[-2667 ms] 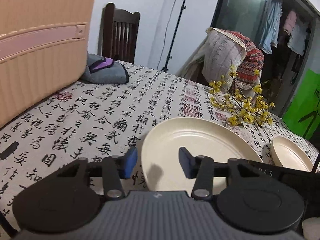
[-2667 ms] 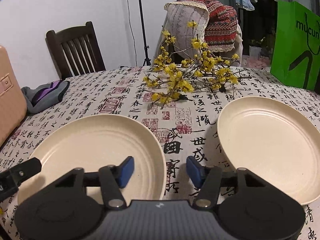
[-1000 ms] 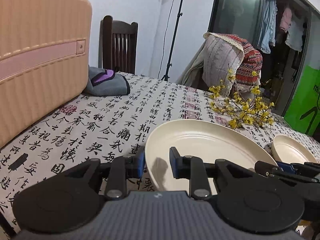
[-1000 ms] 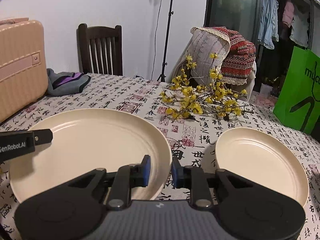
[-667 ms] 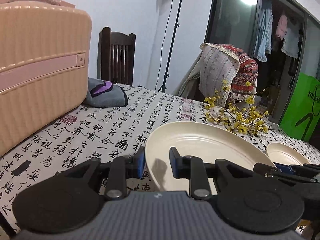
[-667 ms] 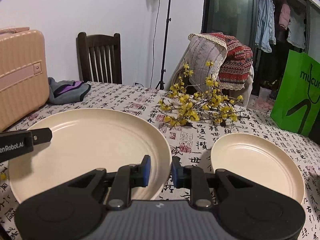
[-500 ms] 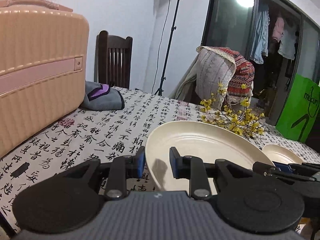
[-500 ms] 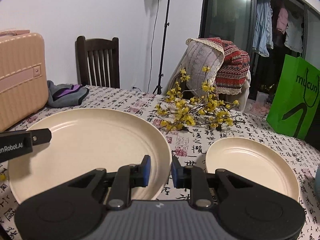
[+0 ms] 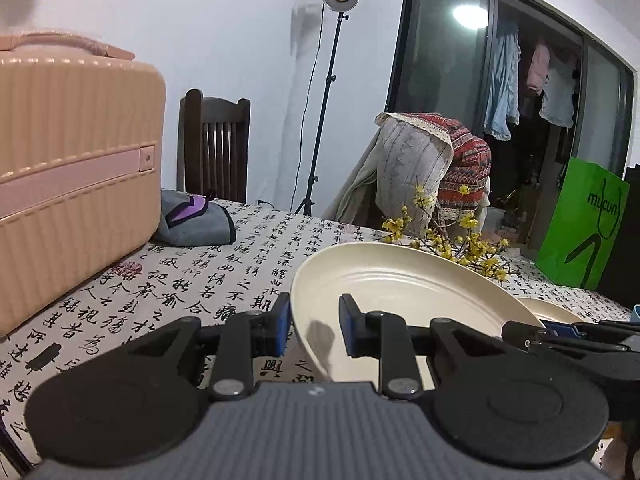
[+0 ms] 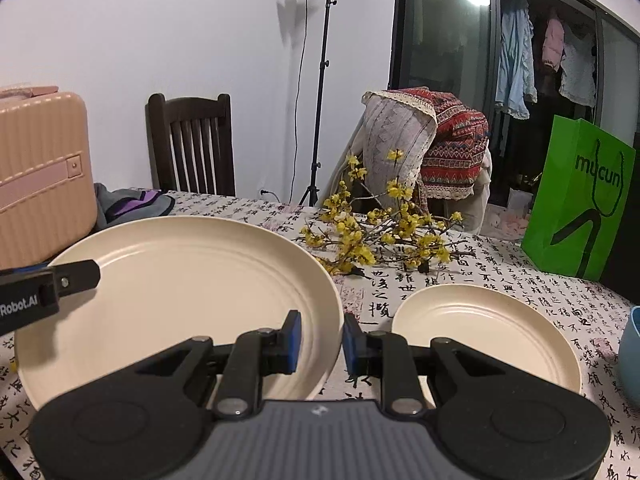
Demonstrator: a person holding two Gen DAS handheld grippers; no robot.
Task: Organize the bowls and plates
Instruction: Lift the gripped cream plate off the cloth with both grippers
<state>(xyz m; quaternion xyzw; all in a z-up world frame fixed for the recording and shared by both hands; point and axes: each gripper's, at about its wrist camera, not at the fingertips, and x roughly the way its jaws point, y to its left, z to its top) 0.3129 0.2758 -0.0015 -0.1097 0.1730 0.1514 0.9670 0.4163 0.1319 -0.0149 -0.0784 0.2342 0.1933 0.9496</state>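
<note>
A large cream plate (image 9: 404, 288) (image 10: 180, 288) hangs a little above the table, held at two sides. My left gripper (image 9: 313, 328) is shut on its left rim, blue pads either side of the edge. My right gripper (image 10: 319, 340) is shut on its right rim. The left gripper's finger (image 10: 60, 280) shows at the plate's far left in the right wrist view. A smaller cream plate (image 10: 486, 328) (image 9: 548, 310) lies flat on the table to the right. A blue bowl's edge (image 10: 632, 352) shows at the far right.
A pink suitcase (image 9: 72, 168) stands on the table at the left, a grey and purple cloth (image 9: 192, 220) beside it. Yellow flower branches (image 10: 380, 232) lie behind the plates. A green bag (image 10: 580, 200), two chairs and a light stand are beyond the calligraphy tablecloth (image 9: 180, 288).
Both grippers, open 2.7 s ago, have shut on the large plate's rims. Over the last second they have raised it a little, and more of the room shows above the table.
</note>
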